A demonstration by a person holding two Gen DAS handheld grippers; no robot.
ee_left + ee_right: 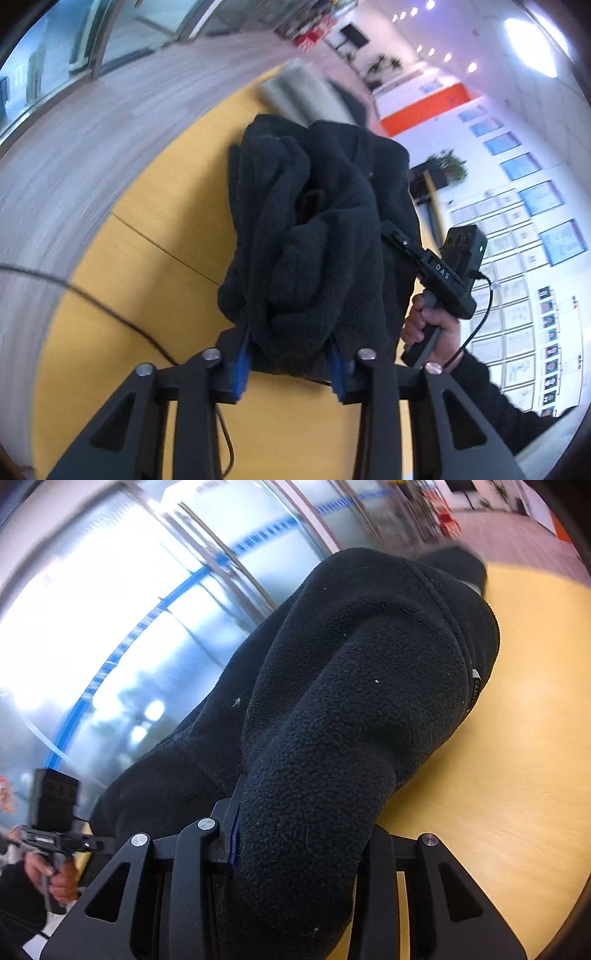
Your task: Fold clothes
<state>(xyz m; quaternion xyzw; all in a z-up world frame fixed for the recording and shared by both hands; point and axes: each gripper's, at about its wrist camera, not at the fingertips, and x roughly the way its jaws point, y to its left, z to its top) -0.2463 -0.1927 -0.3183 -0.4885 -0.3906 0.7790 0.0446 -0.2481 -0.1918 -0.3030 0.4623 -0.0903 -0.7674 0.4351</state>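
- Two grippers held one black fleece garment (314, 229) between them, above the yellow counter (155, 258).
- Left gripper (291, 363): jaws clamped on a thick bunch of the fleece, the blue pads (242, 363) pressed into it on either side.
- Right gripper (295, 845): jaws likewise closed on a rolled fold of the same garment; the far pad was hidden behind the cloth. In the left wrist view this tool appeared to the right of the garment, held in the person's hand (432, 328).
- The garment hung bunched and twisted, not spread; most of it appeared lifted clear of the counter, though whether its lower edge touched could not be told.
- A grey folded item (306, 96) lay on the counter beyond the garment, blurred.
- A dark cable (110, 310) trailed across the counter to the left of the garment.
- Risk, as judged: both grips held wads rather than clean edges, so layers could slip out unevenly and the fold would land crooked.
- Risk, as judged: a swinging hem could drag the cable or knock the grey item beyond the garment.
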